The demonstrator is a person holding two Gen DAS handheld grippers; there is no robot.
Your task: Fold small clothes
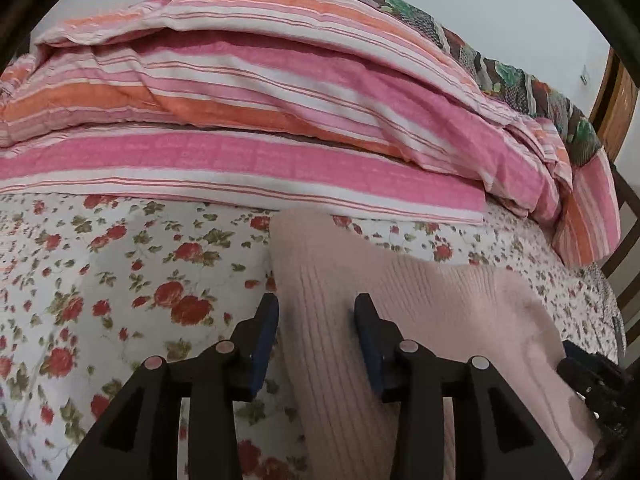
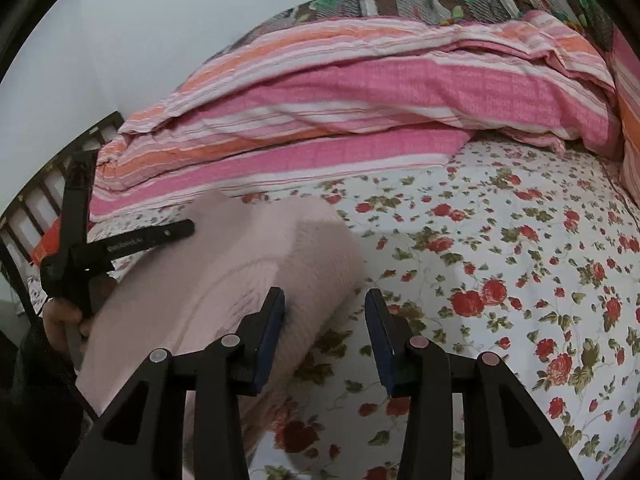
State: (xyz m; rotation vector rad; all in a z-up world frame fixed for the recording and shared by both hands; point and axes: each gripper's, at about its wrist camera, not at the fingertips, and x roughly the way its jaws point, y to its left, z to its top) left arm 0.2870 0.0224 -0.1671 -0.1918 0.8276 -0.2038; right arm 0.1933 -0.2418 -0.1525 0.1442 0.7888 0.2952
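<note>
While a pink-and-orange striped quilt (image 1: 240,120) lies heaped across the back of the bed's floral sheet (image 2: 500,280), the ribbed pale pink garment (image 1: 400,300) sits on that sheet. Left gripper (image 1: 316,312) jaws stand wide astride the garment; right gripper (image 2: 325,308) jaws stand wide at its edge. White lettering on the left gripper's body is too blurred to read.

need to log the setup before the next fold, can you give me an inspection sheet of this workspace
surface: bed with floral sheet, lightly wrinkled
job's things: pink ribbed knit garment lying on the sheet, partly bunched
clutter: striped pink and orange quilt heaped at the back; patterned blanket behind it
grippers: left gripper open, jaws astride a garment edge; right gripper open, its left finger touching the garment
cables: nothing seen
surroundings: pale wall; dark slatted bed frame; wooden door frame
</note>
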